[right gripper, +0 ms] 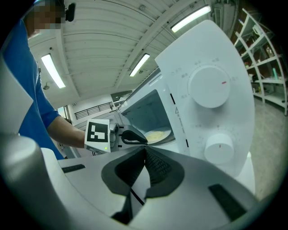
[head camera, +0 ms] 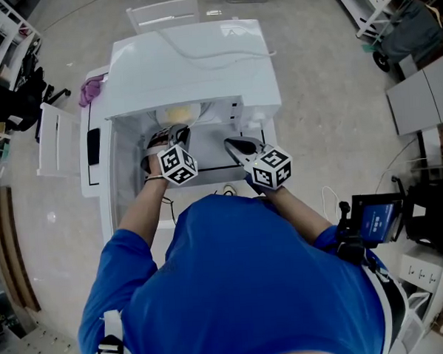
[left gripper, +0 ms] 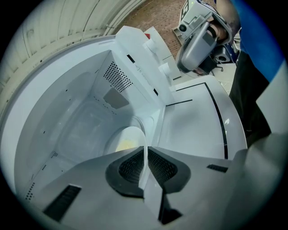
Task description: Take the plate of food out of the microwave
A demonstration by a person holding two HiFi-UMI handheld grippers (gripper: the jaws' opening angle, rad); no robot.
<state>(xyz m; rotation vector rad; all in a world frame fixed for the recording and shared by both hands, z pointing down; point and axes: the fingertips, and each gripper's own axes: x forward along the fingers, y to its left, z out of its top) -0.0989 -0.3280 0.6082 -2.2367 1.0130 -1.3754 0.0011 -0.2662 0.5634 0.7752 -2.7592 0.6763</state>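
Lying flat in microwave (head camera: 194,70), round plate (left gripper: 126,139), face up

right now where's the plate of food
The plate of food is inside the open microwave, left of its dials in the right gripper view, its near rim clamped in the left gripper.
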